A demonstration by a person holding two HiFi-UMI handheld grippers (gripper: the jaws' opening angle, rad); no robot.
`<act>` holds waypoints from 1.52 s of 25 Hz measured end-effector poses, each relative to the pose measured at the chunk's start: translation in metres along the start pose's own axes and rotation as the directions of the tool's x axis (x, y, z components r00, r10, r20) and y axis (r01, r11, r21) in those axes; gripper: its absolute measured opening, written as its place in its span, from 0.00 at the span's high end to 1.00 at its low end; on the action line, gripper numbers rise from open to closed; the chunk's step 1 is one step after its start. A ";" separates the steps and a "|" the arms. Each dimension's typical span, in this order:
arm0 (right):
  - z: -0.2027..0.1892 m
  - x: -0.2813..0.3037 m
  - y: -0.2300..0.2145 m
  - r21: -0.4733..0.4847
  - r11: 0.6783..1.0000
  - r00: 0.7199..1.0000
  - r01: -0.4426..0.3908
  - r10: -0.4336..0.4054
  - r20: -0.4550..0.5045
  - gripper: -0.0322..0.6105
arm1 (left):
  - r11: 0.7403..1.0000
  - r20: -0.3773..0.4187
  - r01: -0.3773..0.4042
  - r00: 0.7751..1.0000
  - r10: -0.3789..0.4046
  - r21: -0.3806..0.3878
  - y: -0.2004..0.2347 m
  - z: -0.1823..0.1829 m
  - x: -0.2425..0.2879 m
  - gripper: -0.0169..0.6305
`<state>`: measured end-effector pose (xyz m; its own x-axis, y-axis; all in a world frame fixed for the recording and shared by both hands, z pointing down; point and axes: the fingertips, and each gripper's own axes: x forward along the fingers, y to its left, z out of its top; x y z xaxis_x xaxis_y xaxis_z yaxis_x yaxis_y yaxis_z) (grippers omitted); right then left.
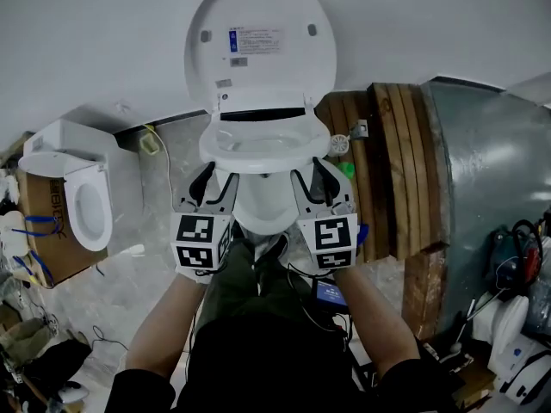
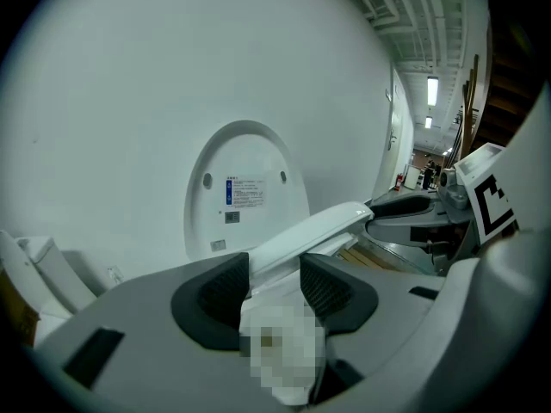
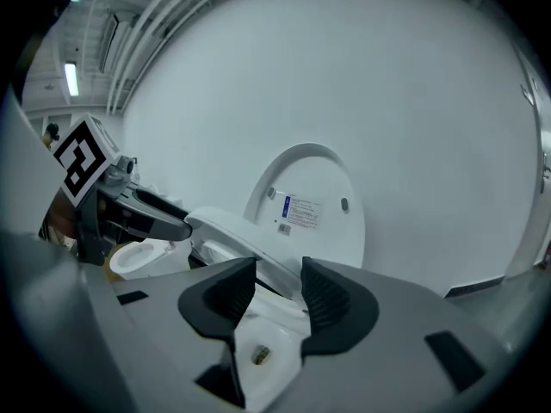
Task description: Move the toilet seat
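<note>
My left tool (image 1: 215, 179) and right tool (image 1: 314, 179) were both clenched on the front rim of the partly raised toilet seat (image 1: 258, 164), at its seven and five o'clock, with the upright lid (image 1: 258, 67) at twelve and neither tool nearer.

Two toilets, two grippers, one stack of planks.

I count two grippers, the left gripper (image 1: 217, 181) and the right gripper (image 1: 313, 181), each carrying one marker cube (image 1: 202, 243). Two forearms (image 1: 164, 325) reach out behind them. Straight ahead of the pair stands one toilet (image 1: 258, 203) with one toilet seat (image 1: 263, 151) and one raised lid (image 1: 261, 67). The lid bears one printed label (image 1: 256, 40) and two round bumpers (image 1: 206, 35). A second toilet (image 1: 82, 200) sits well off to the left gripper's outer side, on the single cardboard box (image 1: 41, 226). On the right gripper's outer side lean wooden planks (image 1: 387, 162), about five as far as I can count.
</note>
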<state>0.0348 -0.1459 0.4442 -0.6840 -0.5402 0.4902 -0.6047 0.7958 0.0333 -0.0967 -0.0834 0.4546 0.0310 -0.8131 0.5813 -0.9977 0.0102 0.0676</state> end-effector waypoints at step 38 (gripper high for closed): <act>0.112 0.100 -0.067 -0.030 0.996 0.996 0.087 -0.086 0.020 0.65 | 0.986 0.088 0.119 0.988 -0.129 0.119 0.067 0.138 0.074 0.67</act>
<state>-0.0393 -0.2842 0.3933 -0.6374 -0.6123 0.4678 -0.6493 0.7537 0.1016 -0.1693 -0.2234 0.3905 0.1544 -0.8557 0.4938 -0.9871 -0.1553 0.0395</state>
